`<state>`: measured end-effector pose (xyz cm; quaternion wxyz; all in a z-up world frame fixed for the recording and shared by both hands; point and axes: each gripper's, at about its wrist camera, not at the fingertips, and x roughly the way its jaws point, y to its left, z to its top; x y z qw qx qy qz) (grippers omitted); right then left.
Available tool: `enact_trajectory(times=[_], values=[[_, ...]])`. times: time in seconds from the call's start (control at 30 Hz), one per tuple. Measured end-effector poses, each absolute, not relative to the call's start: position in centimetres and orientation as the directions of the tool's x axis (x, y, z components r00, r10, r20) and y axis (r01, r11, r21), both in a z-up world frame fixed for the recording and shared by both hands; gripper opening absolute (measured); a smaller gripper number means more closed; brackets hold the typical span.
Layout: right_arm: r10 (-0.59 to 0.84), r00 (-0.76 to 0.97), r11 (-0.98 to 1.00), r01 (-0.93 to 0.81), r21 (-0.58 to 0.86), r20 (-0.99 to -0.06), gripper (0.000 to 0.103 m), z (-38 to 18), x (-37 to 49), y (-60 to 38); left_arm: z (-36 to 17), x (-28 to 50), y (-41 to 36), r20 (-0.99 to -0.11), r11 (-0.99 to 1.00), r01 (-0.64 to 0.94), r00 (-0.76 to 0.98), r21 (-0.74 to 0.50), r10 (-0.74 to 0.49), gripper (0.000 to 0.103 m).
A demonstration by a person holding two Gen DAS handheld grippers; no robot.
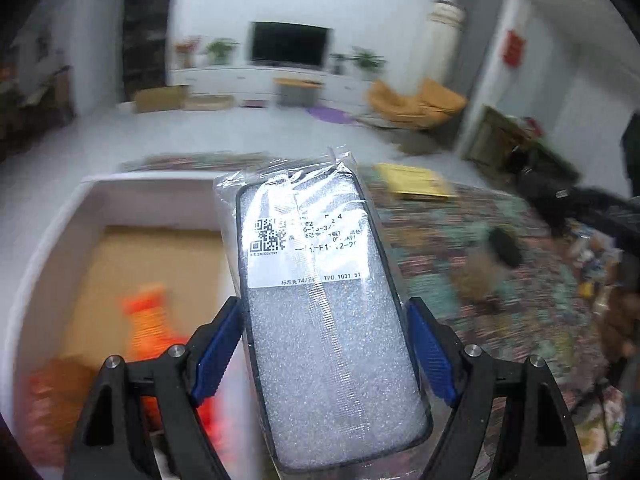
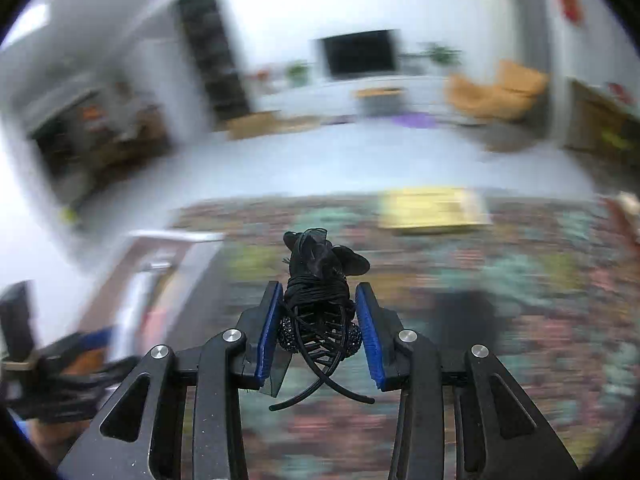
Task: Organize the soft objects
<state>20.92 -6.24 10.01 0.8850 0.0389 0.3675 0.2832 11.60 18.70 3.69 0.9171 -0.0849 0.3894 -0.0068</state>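
1. The left gripper point(image 1: 324, 344) clamped a bagged phone case point(image 1: 320, 300) between its fingers, held above the patterned rug point(image 1: 500, 320), beside the white box point(image 1: 52, 232).
2. The right gripper point(image 2: 316, 320) gripped a black hair clip point(image 2: 316, 300) above the same rug.

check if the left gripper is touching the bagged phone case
Touching. The left wrist view shows both blue pads of the left gripper pressed against the edges of the bagged phone case.
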Motion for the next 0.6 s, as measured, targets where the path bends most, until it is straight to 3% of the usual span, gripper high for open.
enact_trajectory(times=[0.13,0.3,0.37,0.4,0.6], values=[[0.696,0.37,0.679,-0.619,0.395,-0.615,0.04,9.4,16.3,4.9,2.4,6.9,25.8,-0.755,0.978,-0.202,0.649,-0.047,0.098,0.081],[0.734,0.169,0.579,-0.661,0.477,-0.657,0.043,4.3,11.3,13.7,-1.0,2.1,30.6,-0.796,0.945,-0.326,0.562,0.037,0.225,0.081],[0.732,0.082,0.555,-0.647,0.523,-0.676,0.067,1.9,10.6,15.6,-1.7,1.1,31.0,-0.796,0.935,-0.348,0.546,0.07,0.263,0.082],[0.72,0.071,0.568,-0.631,0.528,-0.69,0.074,1.0,10.2,15.9,-1.7,0.6,31.1,-0.792,0.931,-0.357,0.544,0.081,0.278,0.082],[0.678,0.196,0.643,-0.626,0.441,-0.709,0.074,2.5,9.6,13.3,1.1,-1.5,30.4,-0.728,0.924,-0.373,0.609,0.09,0.316,0.089]])
